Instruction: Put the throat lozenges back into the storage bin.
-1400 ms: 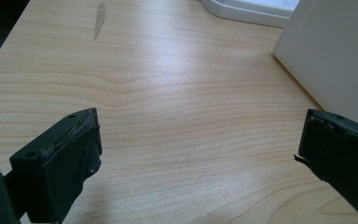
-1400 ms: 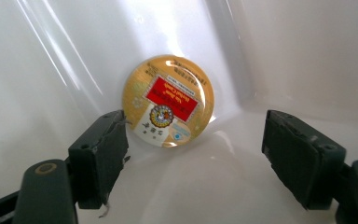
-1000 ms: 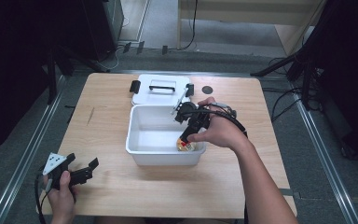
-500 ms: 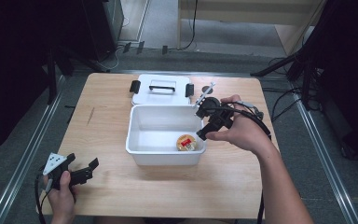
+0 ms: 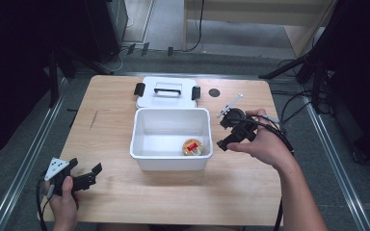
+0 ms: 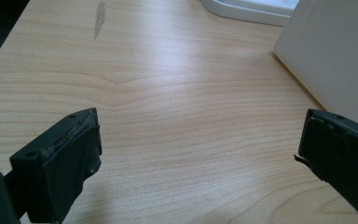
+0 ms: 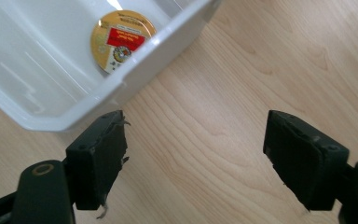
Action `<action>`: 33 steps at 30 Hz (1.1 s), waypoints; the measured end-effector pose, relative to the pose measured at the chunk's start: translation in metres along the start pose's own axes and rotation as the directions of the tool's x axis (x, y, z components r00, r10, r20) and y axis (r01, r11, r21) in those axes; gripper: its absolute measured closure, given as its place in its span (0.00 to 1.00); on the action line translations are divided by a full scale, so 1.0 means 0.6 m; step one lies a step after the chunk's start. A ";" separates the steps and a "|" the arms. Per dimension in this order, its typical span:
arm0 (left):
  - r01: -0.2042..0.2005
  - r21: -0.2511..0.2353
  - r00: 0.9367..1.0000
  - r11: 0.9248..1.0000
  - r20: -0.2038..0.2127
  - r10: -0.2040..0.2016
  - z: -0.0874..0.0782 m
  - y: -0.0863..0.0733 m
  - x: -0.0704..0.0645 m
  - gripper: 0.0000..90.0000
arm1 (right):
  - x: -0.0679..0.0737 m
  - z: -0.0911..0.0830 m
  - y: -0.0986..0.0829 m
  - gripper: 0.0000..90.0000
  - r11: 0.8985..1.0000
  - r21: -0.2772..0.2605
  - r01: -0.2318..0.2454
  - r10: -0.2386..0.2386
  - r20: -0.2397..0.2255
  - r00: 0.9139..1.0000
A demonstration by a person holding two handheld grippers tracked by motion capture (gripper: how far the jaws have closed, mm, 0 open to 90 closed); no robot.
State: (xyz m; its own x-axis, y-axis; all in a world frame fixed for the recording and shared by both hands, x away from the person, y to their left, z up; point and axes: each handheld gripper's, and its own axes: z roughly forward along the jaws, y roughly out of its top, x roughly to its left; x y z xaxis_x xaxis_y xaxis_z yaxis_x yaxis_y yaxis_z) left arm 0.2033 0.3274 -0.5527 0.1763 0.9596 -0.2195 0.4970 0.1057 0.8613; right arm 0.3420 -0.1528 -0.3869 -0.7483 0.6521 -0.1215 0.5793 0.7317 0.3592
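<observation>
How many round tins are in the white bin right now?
1: a gold round tin lying flat on the floor of the white bin, near its front right corner. None seems hidden.

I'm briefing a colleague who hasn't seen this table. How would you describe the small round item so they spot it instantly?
Start at the light wooden table and find the open white plastic bin at its centre, in front of the white lid with black latches. On the bin's floor, near its front right corner, lies a flat round gold disc with a red label. It is the one coloured item in the white bin.
</observation>
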 end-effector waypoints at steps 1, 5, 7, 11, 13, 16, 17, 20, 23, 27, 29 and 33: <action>0.001 0.000 1.000 1.000 0.001 -0.001 0.000 0.000 0.000 0.00 | -0.004 0.006 -0.011 0.22 1.000 -0.002 -0.024 0.024 0.002 1.000; 0.000 -0.001 1.000 1.000 0.001 0.000 0.000 0.000 0.000 0.00 | -0.011 0.018 -0.033 0.17 0.998 0.009 -0.061 0.060 0.020 0.998; 0.001 -0.002 1.000 1.000 0.001 -0.001 0.000 0.000 0.000 0.00 | -0.015 0.020 -0.043 0.15 0.997 0.008 -0.080 0.080 0.025 0.997; -0.001 0.002 1.000 1.000 -0.001 0.001 0.000 0.000 0.000 0.00 | -0.023 0.021 -0.062 0.13 0.994 -0.002 -0.110 0.110 0.037 0.993; -0.002 0.000 1.000 1.000 -0.001 0.002 0.000 0.000 -0.001 0.00 | -0.026 0.023 -0.072 0.07 0.992 0.003 -0.129 0.128 0.038 0.991; -0.003 -0.002 1.000 1.000 -0.001 0.003 0.000 0.000 -0.001 0.00 | -0.029 0.027 -0.084 0.02 0.989 0.005 -0.145 0.145 0.027 0.989; -0.004 -0.003 1.000 1.000 -0.001 0.004 -0.001 -0.001 -0.001 0.00 | -0.031 0.034 -0.096 0.00 0.987 0.004 -0.162 0.162 0.017 0.987; -0.005 -0.002 1.000 1.000 -0.002 0.005 -0.001 -0.001 -0.001 0.00 | -0.034 0.041 -0.108 0.00 0.984 0.005 -0.180 0.180 0.020 0.983; -0.005 -0.002 1.000 1.000 -0.002 0.005 -0.001 0.000 -0.001 0.00 | -0.040 0.051 -0.132 0.00 0.974 -0.006 -0.228 0.228 0.021 0.973; -0.005 -0.002 1.000 1.000 -0.004 0.005 0.000 0.000 -0.002 0.00 | -0.043 0.059 -0.151 0.00 0.967 -0.014 -0.253 0.253 0.021 0.967; -0.011 0.000 1.000 1.000 -0.004 0.011 -0.001 0.000 -0.002 0.00 | -0.045 0.066 -0.170 0.00 0.962 -0.038 -0.271 0.272 0.024 0.962; -0.012 -0.003 1.000 1.000 -0.005 0.012 -0.001 -0.001 -0.002 0.00 | -0.046 0.074 -0.192 0.00 0.952 -0.070 -0.298 0.300 0.022 0.954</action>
State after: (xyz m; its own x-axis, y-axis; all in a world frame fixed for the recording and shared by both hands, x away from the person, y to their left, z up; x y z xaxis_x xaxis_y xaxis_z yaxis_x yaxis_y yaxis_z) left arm 0.2025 0.3264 -0.5526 0.1781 0.9619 -0.2074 0.4921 0.0955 0.8653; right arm 0.3104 -0.2466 -0.4660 -0.5325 0.8460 -0.0283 0.7521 0.4882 0.4427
